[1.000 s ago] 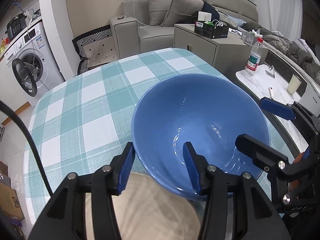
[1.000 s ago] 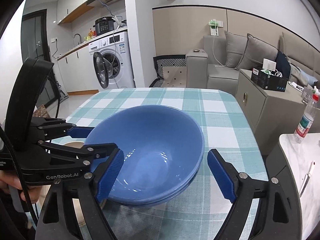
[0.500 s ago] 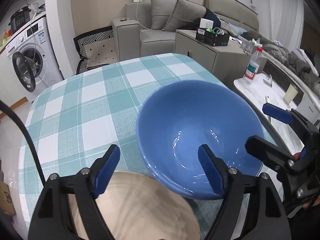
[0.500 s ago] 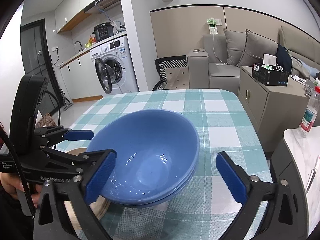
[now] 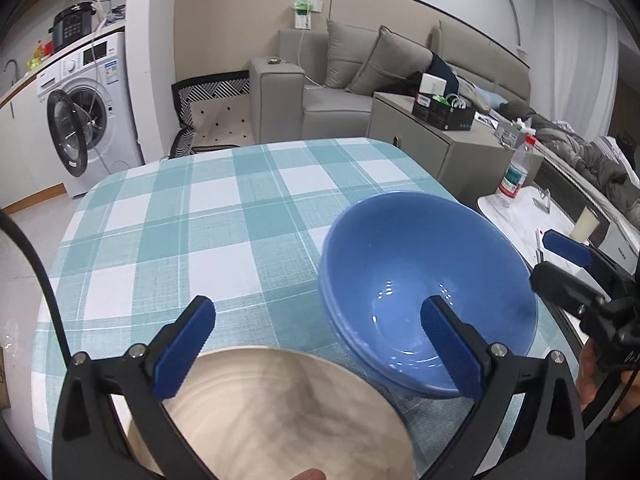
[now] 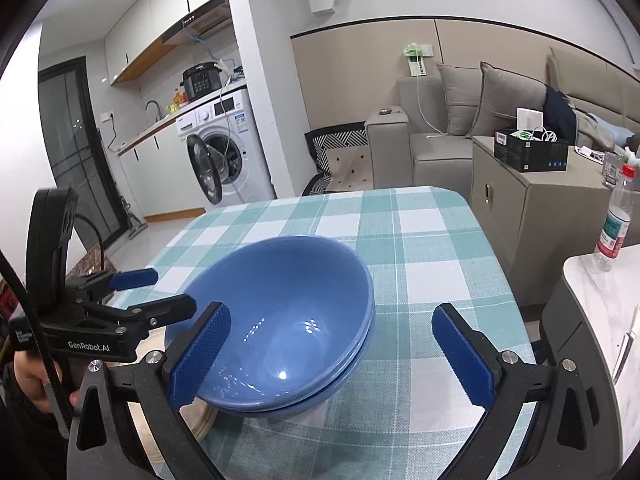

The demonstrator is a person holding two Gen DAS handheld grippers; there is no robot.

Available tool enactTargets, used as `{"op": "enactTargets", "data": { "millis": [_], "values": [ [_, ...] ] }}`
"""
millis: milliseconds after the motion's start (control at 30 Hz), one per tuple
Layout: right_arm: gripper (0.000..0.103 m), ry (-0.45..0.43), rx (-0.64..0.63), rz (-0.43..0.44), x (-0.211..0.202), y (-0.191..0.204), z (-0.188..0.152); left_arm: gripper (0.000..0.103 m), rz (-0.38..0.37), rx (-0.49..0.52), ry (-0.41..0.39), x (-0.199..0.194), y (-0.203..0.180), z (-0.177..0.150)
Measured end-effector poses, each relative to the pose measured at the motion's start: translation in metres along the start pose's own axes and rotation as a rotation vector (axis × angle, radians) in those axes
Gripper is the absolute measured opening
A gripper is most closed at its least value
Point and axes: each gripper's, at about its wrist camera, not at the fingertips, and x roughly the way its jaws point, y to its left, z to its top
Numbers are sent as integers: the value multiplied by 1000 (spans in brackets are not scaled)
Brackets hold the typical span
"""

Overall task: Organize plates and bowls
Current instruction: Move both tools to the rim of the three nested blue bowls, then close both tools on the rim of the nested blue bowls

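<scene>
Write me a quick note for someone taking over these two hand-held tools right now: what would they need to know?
Left tool: open, jaws have just been opening, holding nothing.
Right tool: open, also just released; the bowls sit between its fingers untouched.
Two blue bowls are stacked on the checked tablecloth.
A beige plate lies beside them, near the table edge.
Done: bowls nested.
Left: likely tidying the plate; no other dishes are in view.

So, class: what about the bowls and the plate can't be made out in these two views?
- Plate: left view, blurred, near edge cut off; right view, mostly behind the right gripper.
- Bowls: what the lower one holds, covered by the upper.
- Bottle label: too small.
</scene>
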Motion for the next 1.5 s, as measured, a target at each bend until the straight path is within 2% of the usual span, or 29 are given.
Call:
{"op": "enactTargets", "data": {
  "millis": [233,567,900,1133,1233,1333,1400,1500],
  "values": [
    [102,-12,-11,-3,-3,0,2,103,-7,23,-21,-9,3,-5],
    [102,18,4,-9,5,-3,-1,103,-11,-2,-44,-11,10,-11],
    [102,81,48,1,21,-8,-10,103,-46,-37,-19,3,4,-13],
    [102,118,113,47,29,-17,-16,102,-81,-75,14,15,1,-12],
    [101,129,121,61,31,-18,-17,101,-104,-78,27,19,-1,-11],
    [93,141,126,79,35,-17,-18,99,-120,-67,36,22,-6,-12],
    [86,153,133,95,37,-17,-19,91,-143,-61,41,23,-8,-12],
    [85,162,126,95,38,-15,-20,81,-163,-54,47,24,-11,-12]
  ]
}}
